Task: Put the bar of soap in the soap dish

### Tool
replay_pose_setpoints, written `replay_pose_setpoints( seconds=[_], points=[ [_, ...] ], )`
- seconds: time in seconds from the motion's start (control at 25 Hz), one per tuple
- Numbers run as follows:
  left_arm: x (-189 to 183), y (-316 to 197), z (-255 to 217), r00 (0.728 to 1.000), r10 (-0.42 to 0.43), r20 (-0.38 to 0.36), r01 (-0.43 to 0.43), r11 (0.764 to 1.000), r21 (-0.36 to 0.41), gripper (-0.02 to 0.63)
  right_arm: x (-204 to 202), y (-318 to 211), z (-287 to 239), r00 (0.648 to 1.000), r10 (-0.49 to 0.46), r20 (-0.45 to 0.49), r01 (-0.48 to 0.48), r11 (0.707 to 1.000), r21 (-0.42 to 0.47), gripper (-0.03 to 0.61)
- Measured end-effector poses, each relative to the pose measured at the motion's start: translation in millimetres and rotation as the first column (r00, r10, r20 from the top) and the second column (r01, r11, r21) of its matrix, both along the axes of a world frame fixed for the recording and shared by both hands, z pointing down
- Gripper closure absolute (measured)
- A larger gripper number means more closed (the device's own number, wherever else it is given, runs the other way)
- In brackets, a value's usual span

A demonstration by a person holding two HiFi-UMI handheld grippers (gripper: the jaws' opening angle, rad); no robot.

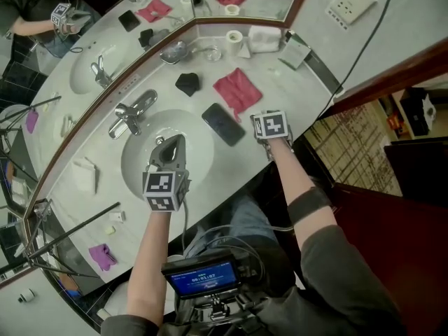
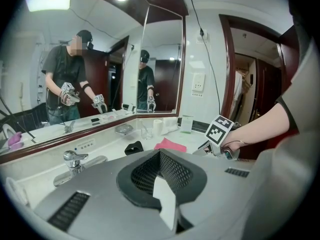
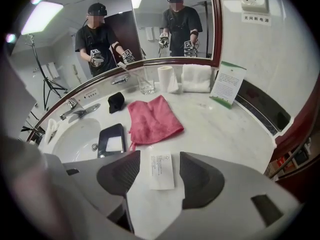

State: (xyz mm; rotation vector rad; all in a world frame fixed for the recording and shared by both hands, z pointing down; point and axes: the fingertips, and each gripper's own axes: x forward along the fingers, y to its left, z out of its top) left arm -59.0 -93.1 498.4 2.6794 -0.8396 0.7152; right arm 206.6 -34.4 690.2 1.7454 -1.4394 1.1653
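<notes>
Right gripper [image 3: 159, 160] jaws apart around wrapped bar of soap [image 3: 161, 173], lower centre, print too small to read. Left gripper [image 2: 160, 159] closed tight. Chinese label under wall socket [image 3: 255, 4], upper right.

Countertop [image 3: 225, 134] white marble look, glossy; faucet [image 1: 133, 112] chrome, mirror-shiny; cloth [image 3: 152, 119] pink, soft woven, matt; phone [image 1: 224, 124] black glossy glass; soap bar [image 3: 161, 168] in white matt printed paper; right gripper [image 3: 160, 174] grey matt plastic, pads [image 3: 117, 171] black, cross-hatched, rubbery

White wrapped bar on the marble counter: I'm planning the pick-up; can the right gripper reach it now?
Probably yes: the right gripper hangs open over the white wrapped bar, with the pink cloth lying clear of it.
</notes>
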Motion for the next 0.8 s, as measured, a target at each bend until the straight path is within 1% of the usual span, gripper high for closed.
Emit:
replay_pose_setpoints(
  seconds=[0.12, 0.28, 0.32, 0.44, 0.6, 0.8],
  points=[
    [-7.2, 4.9, -9.0, 1.000, 0.002, -0.010, -0.002, 1.000, 0.011, 0.614, -1.8, -6.5, -23.4, 1.000, 0.008, 0.002, -0.008, 0.998, 0.064, 0.314],
    [-23.0, 11.9, -22.4, 1.000, -0.003, -0.025, 0.004, 1.000, 0.029, 0.614, -9.9, -16.3, -64.4, 1.000, 0.004, 0.006, -0.005, 0.985, 0.175, 0.370],
    [-27.6, 13.5, -25.7, 1.000, -0.006, -0.029, 0.007, 0.999, 0.034, 0.614, -12.5, -18.8, -75.8, 1.000, 0.003, 0.005, -0.004, 0.978, 0.207, 0.398],
    [-43.2, 18.4, -37.4, 0.999, -0.017, -0.042, 0.019, 0.999, 0.048, 0.614, -23.0, -24.7, -111.6, 1.000, 0.001, 0.005, -0.002, 0.950, 0.312, 0.469],
    [-69.3, 25.0, -52.6, 0.997, -0.034, -0.063, 0.039, 0.997, 0.065, 0.614, -41.9, -25.6, -150.8, 1.000, -0.005, -0.001, 0.005, 0.911, 0.413, 0.537],
    [-103.5, 35.9, -62.2, 0.996, -0.048, -0.070, 0.054, 0.995, 0.085, 0.614, -76.9, -21.8, -200.6, 1.000, -0.021, -0.004, 0.020, 0.851, 0.524, 0.557]
  ],
)
